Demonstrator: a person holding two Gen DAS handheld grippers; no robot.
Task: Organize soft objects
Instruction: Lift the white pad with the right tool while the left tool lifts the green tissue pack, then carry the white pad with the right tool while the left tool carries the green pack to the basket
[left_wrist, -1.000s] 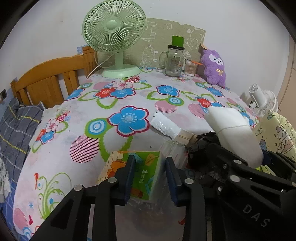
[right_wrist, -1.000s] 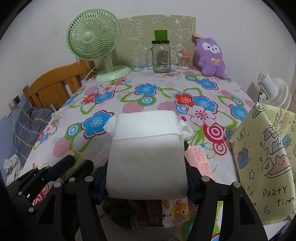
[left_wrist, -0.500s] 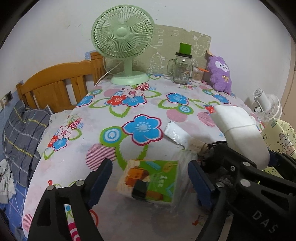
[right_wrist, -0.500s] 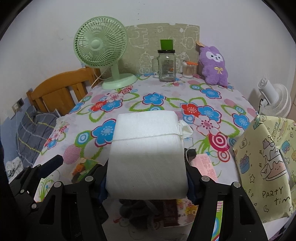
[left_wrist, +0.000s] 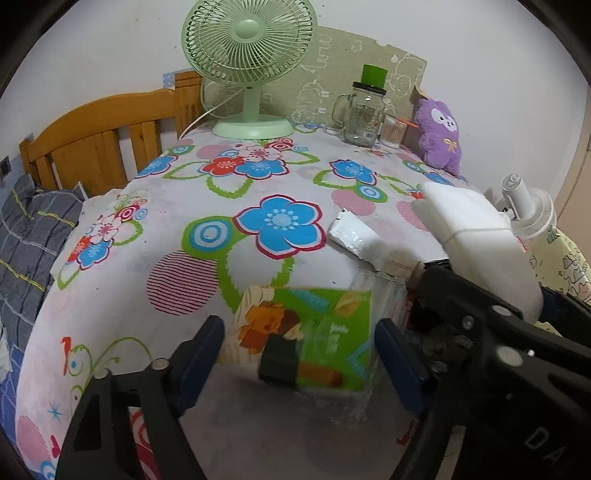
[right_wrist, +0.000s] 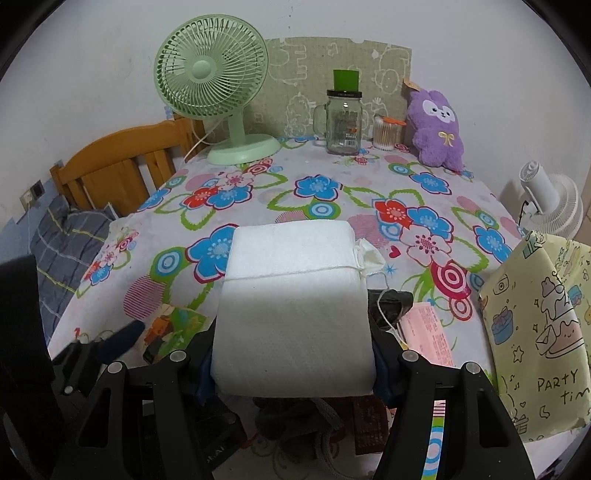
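Left claw (left_wrist: 299, 347) spread wide, green plastic-wrapped tissue pack (left_wrist: 310, 332) between fingers, ungripped. Right claw (right_wrist: 291, 365) clamps white string-tied paper bundle (right_wrist: 291, 310). Your next move, likely: place bundle.

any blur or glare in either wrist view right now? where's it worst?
Left wrist: the green tissue pack between the open jaws is smeared by motion blur, its print unreadable; the fan stays fairly sharp. Right wrist: sharp; the white towel bundle is bright on top, shaded on its near face. No hard glare; both show strong fisheye bending with dark corners.
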